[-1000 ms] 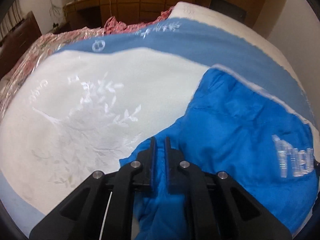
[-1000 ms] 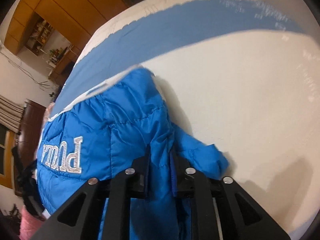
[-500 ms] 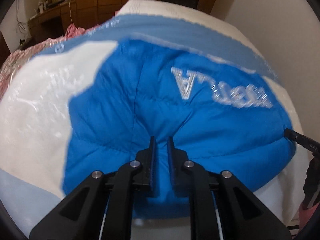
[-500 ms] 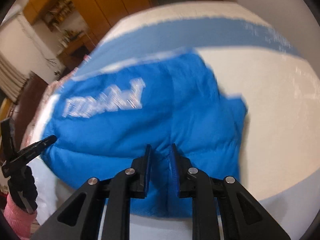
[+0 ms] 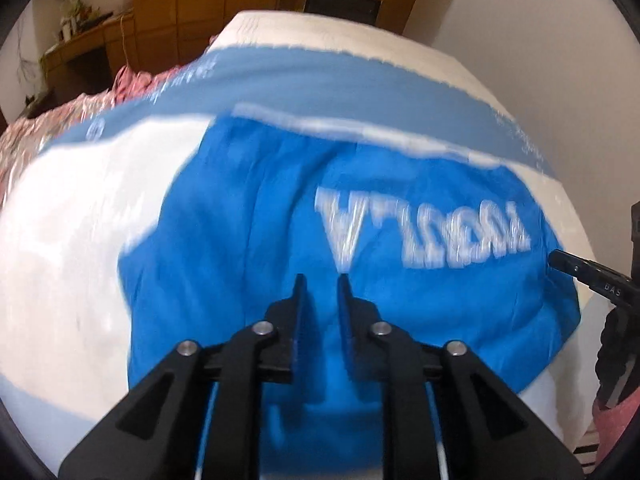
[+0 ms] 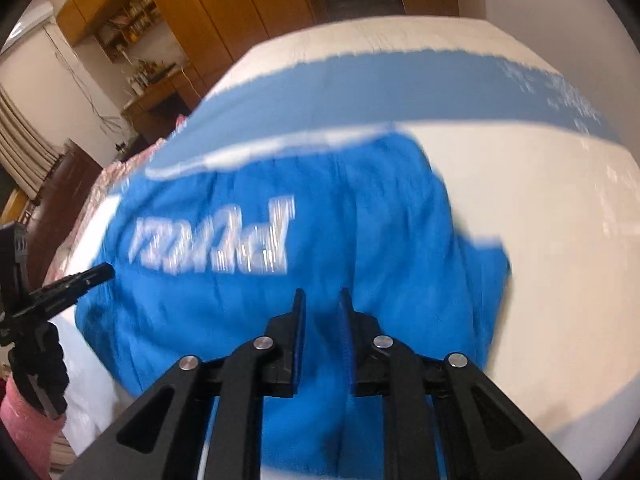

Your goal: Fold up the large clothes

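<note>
- The bright blue padded jacket with white lettering [image 5: 248,248] lies bunched on the white bedspread with a pale blue band [image 5: 80,208], filling the middle of both wrist views.
- The left gripper [image 5: 322,282] sits low and centred in its frame, fingers pointing up the picture, blue fabric between its narrowly parted jaws; it looks pinched on the near hem.
- The right gripper [image 6: 322,296] mirrors that pose, its jaws likewise close together with jacket cloth between them.
- Both frames are blurred, so the exact bite on the cloth is hard to judge.
- To do this fold well, the two hands should probably travel level and together, keeping the hem taut so the padding does not slump.
- A slack middle would likely leave a lumpy crease.
- In the left view's right edge, the other gripper's black fingertip touches the jacket's side.
</note>
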`<state>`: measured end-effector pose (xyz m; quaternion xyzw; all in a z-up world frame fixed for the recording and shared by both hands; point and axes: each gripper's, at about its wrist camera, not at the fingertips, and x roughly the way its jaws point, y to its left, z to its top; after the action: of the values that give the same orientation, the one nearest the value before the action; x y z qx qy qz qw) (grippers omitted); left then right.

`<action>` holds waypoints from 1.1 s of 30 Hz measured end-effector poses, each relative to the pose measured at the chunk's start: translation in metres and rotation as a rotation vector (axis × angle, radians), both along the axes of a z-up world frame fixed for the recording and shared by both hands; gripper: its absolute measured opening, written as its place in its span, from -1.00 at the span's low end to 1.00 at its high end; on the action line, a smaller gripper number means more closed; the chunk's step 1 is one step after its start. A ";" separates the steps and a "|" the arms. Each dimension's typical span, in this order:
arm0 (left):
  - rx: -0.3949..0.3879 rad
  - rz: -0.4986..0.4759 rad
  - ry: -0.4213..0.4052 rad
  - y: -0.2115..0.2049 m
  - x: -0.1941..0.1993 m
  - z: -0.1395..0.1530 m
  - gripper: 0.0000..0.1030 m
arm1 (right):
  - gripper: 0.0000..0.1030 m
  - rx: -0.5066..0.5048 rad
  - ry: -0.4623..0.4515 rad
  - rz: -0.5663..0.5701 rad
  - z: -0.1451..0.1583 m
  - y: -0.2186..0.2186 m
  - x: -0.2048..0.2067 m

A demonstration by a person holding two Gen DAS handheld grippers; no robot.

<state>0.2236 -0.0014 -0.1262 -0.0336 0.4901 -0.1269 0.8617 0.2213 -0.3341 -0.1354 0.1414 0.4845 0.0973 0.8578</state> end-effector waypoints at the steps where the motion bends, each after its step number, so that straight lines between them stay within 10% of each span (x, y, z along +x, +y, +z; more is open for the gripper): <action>1: 0.018 0.001 -0.009 -0.004 0.018 0.002 -0.67 | -0.67 -0.010 -0.009 -0.007 0.003 0.000 0.018; 9: 0.030 0.032 0.067 -0.007 0.115 -0.039 -0.69 | -0.73 -0.087 0.015 -0.048 -0.041 -0.001 0.115; 31: -0.054 0.066 0.081 0.012 0.109 -0.045 -0.69 | -0.57 0.006 0.018 -0.061 -0.053 -0.023 0.102; 33: -0.061 0.076 0.066 0.029 0.094 -0.029 -0.22 | -0.20 0.054 0.007 -0.083 -0.038 -0.042 0.081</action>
<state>0.3172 0.0276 -0.1550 -0.0826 0.5126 -0.1077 0.8478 0.3028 -0.3762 -0.1731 0.1848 0.4786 0.0738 0.8552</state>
